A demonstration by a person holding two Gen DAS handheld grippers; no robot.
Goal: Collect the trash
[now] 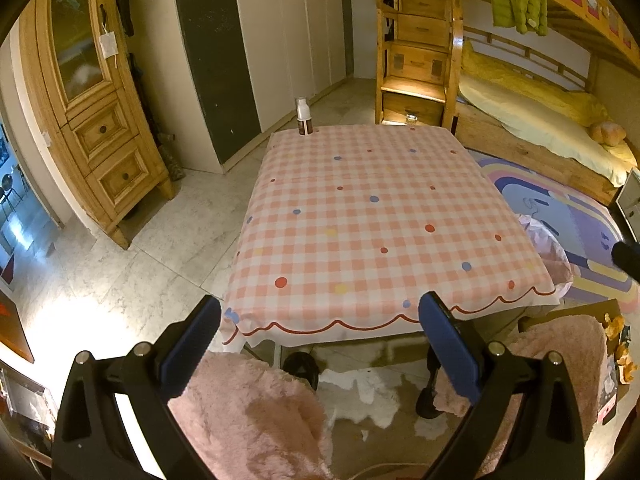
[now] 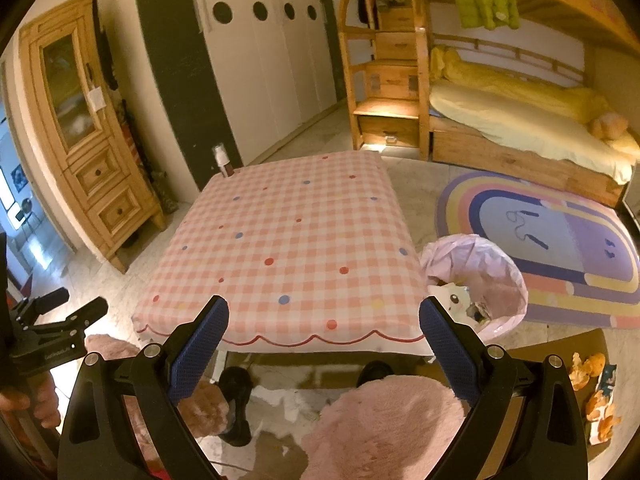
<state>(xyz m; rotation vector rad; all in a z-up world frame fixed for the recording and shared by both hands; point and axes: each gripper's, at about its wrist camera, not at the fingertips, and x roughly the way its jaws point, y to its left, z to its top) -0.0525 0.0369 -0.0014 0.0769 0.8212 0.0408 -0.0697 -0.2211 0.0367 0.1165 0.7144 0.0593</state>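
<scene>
A trash bin with a pink liner (image 2: 478,280) stands on the floor right of the table and holds crumpled trash; its liner edge shows in the left wrist view (image 1: 554,252). Orange peels and wrappers (image 2: 596,392) lie on a brown board at the lower right, also visible in the left wrist view (image 1: 620,348). A small bottle (image 1: 304,116) stands at the table's far left corner, seen too in the right wrist view (image 2: 223,160). My left gripper (image 1: 320,344) is open and empty before the table's near edge. My right gripper (image 2: 324,344) is open and empty there too.
A table with a pink checked cloth (image 1: 372,216) fills the middle. Pink furry cushions (image 2: 384,424) lie below the grippers. A wooden cabinet (image 1: 92,120) stands left, a bunk bed (image 2: 520,112) and a rainbow rug (image 2: 560,240) right. The left gripper shows in the right wrist view (image 2: 52,320).
</scene>
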